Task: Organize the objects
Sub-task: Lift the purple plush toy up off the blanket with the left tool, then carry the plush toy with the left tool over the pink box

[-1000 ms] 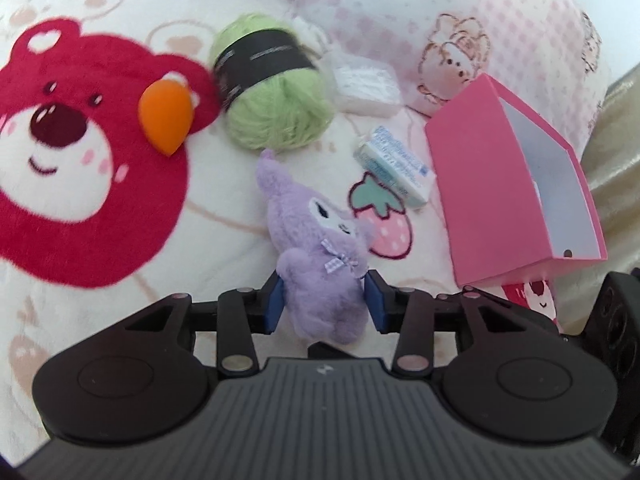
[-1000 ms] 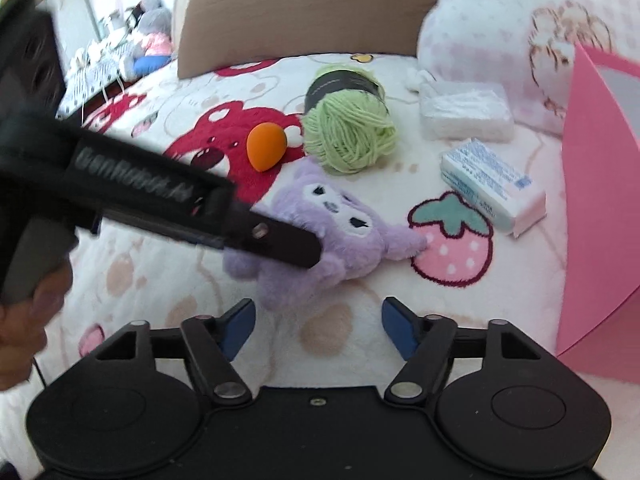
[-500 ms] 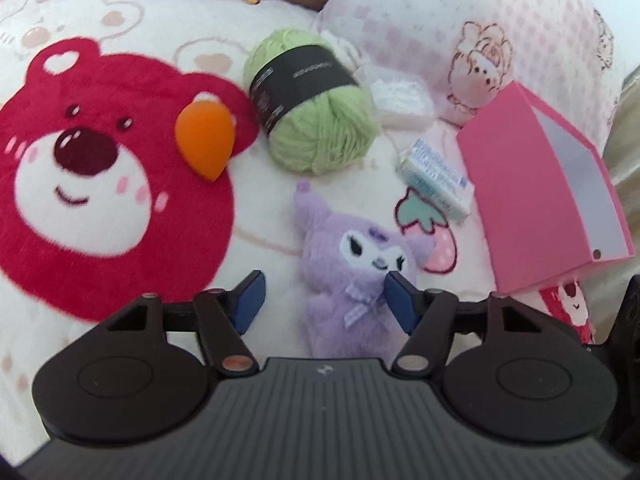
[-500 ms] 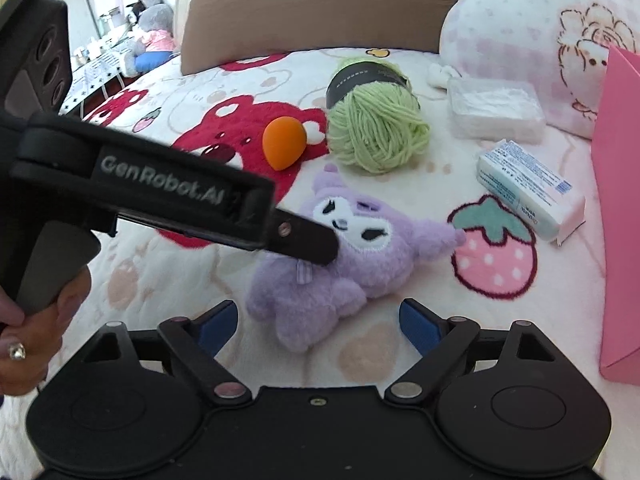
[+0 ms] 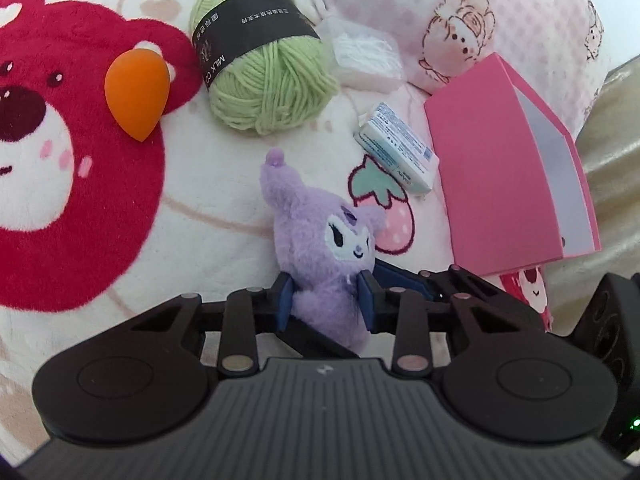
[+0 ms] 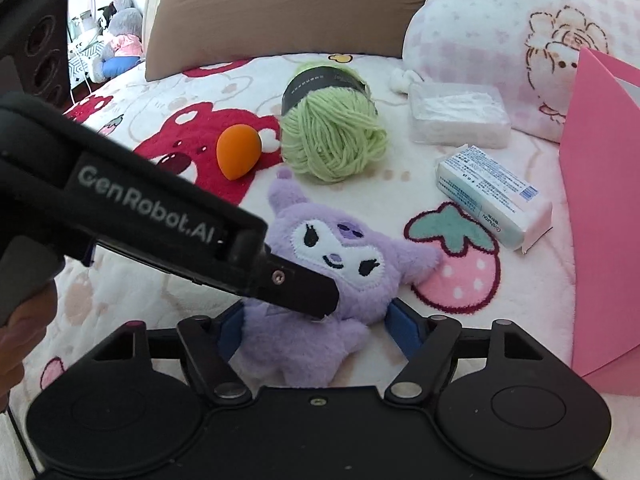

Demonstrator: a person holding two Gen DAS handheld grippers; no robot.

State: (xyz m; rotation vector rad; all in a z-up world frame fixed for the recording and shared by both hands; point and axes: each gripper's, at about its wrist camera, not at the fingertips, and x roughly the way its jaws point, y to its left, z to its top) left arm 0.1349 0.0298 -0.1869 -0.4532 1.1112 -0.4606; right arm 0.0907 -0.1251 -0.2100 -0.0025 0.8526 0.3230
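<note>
Two pairs of tongs crowd one purple plush toy at the bottom centre of both frames. The left tongs have just been closing and are now clenched on the toy's lower body, their blue pads pressing its flanks. The right tongs have also been narrowing, and their pads stand either side of the toy's legs; whether they press the fur I cannot tell. The left hand looks the one in charge. The toy's long axis runs away from the left tongs, ears toward the upper frame, leaning a little left.

Its likely goal, the pink box, lies open at the right of the frame, beyond the soap packet. Further up sit the green yarn ball, the orange sponge at the left and a clear white-filled pack. All rest on a bed with a bear-print blanket, a checked pillow and a brown cushion behind.
</note>
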